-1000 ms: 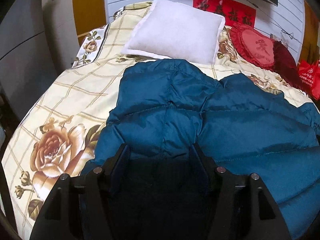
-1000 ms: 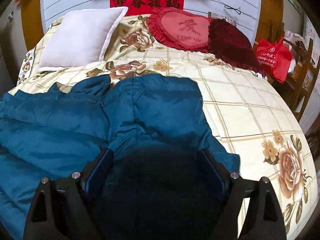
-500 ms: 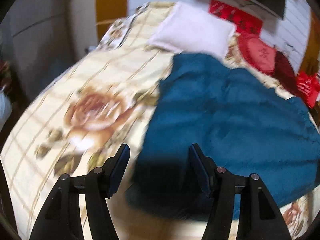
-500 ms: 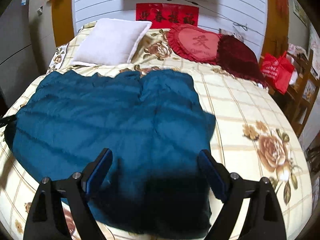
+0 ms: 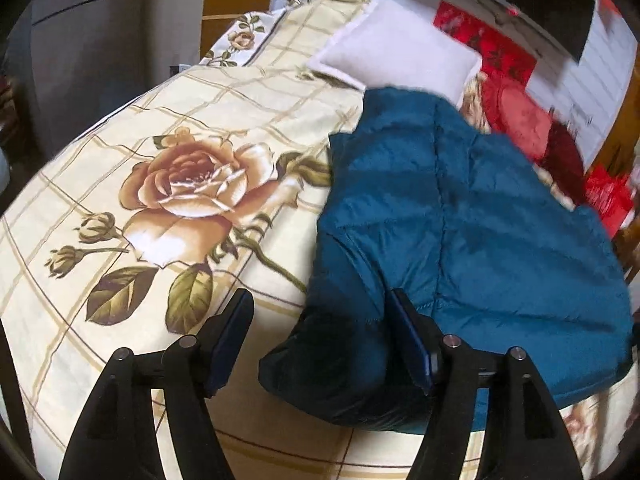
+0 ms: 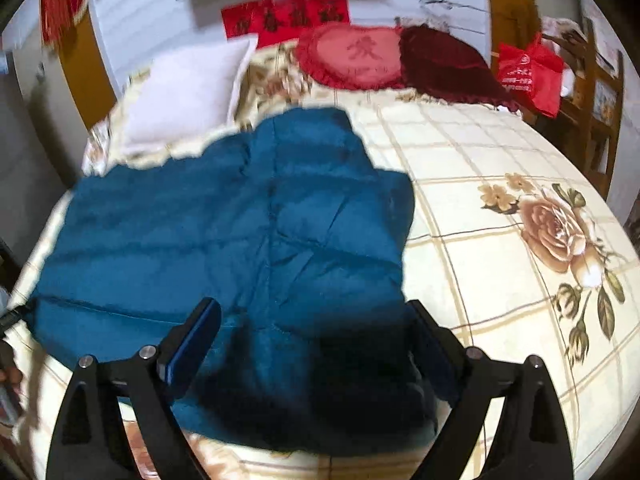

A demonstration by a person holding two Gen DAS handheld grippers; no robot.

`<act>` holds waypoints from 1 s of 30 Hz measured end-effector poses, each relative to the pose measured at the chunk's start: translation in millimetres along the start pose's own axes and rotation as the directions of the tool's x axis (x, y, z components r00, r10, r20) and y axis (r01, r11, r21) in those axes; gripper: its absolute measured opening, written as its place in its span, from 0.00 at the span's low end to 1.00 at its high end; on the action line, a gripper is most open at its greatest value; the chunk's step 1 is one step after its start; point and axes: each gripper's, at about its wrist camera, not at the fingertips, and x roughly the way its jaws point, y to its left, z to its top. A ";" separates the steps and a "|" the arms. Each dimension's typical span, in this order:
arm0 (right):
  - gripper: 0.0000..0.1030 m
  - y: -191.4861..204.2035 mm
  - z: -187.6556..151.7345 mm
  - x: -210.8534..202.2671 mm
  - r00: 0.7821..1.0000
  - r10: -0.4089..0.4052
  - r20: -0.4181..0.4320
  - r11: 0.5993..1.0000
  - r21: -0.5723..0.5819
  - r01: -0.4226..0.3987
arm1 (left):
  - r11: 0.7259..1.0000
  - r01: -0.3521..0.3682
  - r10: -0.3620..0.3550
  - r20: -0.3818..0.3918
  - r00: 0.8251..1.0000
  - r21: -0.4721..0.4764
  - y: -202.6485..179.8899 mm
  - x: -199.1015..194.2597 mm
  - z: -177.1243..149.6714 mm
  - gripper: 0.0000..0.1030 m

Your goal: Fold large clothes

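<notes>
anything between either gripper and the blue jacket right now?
Nothing visible. The blue jacket lies spread on the bed directly ahead of both. The left gripper and the right gripper are both open over its near edge. The white pillow sits beyond, at the headboard end.

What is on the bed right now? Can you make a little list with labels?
bed: quilt with squares and big roses
coat: blue puffy coat, spread flat on the quilt
pillows: white pillow, red heart cushion, dark red cushion, all at the head end
left gripper: open, near corner of coat between its fingers
right gripper: open, over near edge of coat
beside bed: red bag
</notes>
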 end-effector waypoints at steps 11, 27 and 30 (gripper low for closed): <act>1.00 -14.7 -1.0 15.5 0.998 -0.004 -0.055 1.000 -0.003 0.004 | 0.997 0.063 -0.065 -0.025 0.998 -0.052 7.3 10.0 1.9 0.83; 1.00 -30.3 3.8 76.4 0.979 0.130 -0.157 0.990 0.076 -0.119 | 0.993 0.108 -0.110 -0.052 0.993 -0.041 3.3 30.2 0.7 0.86; 1.00 -31.9 6.2 86.3 0.971 0.168 -0.171 0.984 0.095 -0.153 | 0.990 0.124 -0.128 -0.066 0.990 -0.067 5.8 37.5 0.2 0.89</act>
